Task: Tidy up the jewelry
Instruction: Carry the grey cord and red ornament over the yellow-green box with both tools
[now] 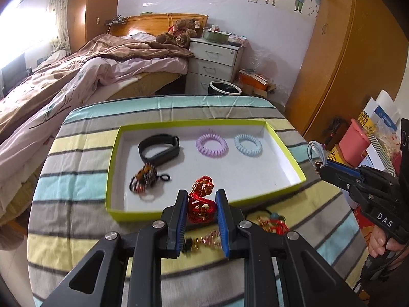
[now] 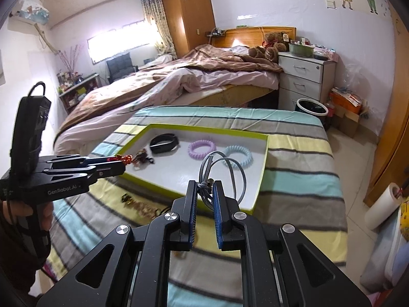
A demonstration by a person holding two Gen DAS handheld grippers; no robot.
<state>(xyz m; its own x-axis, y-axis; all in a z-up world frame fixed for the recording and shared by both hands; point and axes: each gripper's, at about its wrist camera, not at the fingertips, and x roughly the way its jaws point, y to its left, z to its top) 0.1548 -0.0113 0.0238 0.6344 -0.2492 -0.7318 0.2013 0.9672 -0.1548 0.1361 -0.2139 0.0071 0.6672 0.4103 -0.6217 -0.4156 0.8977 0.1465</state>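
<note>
A green-rimmed white tray (image 1: 286, 151) on the striped table holds a black band (image 1: 158, 147), a purple coil ring (image 1: 211, 145), a blue coil ring (image 1: 248, 144) and a dark beaded bracelet (image 1: 144, 179). My left gripper (image 1: 200, 199) is shut on a red cord bracelet (image 1: 200, 199), held above the tray's near edge; it also shows in the right wrist view (image 2: 120, 162). My right gripper (image 2: 205, 188) is shut on a grey cord bracelet (image 2: 222, 171), held over the tray's near right part; it also shows in the left wrist view (image 1: 318, 165).
More jewelry lies on the striped cloth (image 1: 76, 225) in front of the tray: a gold and pink piece (image 1: 204, 241) and a red and gold piece (image 1: 272, 223). A bed (image 1: 76, 76), a white drawer unit (image 1: 214, 64) and a bin (image 1: 224, 88) stand behind the table.
</note>
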